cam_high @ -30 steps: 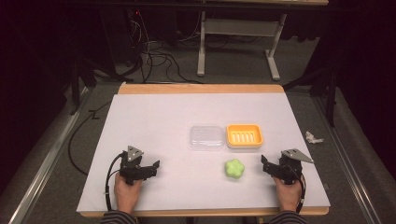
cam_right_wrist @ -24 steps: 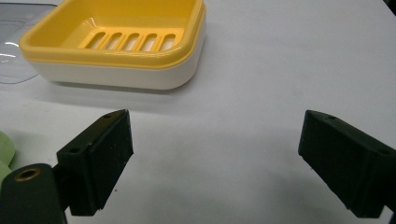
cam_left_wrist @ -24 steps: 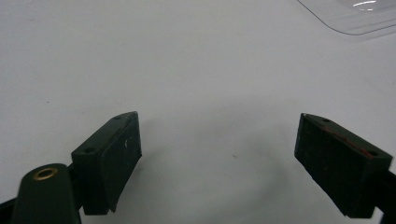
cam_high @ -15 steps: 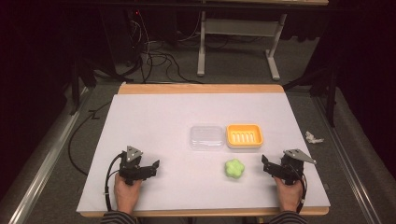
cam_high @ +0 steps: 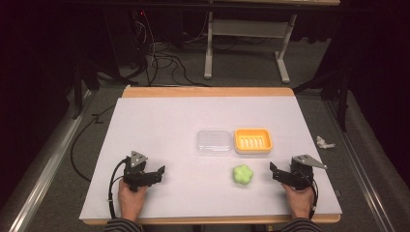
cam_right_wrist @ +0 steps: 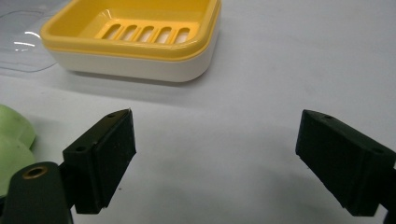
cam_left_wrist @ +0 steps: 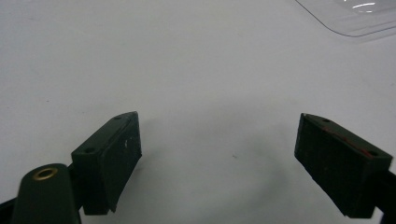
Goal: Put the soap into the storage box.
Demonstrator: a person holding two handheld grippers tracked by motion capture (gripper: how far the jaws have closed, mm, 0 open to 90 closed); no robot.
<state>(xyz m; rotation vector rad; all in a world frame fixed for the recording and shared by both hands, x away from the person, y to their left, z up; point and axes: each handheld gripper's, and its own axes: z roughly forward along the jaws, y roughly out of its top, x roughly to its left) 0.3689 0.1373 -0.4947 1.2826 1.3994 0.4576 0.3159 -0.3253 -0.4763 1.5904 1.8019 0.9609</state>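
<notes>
Right gripper — jaws just narrowed slightly, wide apart, empty. Green soap to its left: straddle squarely, then carry far to the yellow dish.

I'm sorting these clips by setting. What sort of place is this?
Probably a lab or workshop: a white-covered table staged with only a soap dish, cables on the floor, dark surroundings.

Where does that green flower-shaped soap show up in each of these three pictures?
High view: green soap lies low, right of centre, below the yellow dish.
Left gripper view: not in it.
Right gripper view: at the left edge.
Shared landmark: the clear lid.
</notes>
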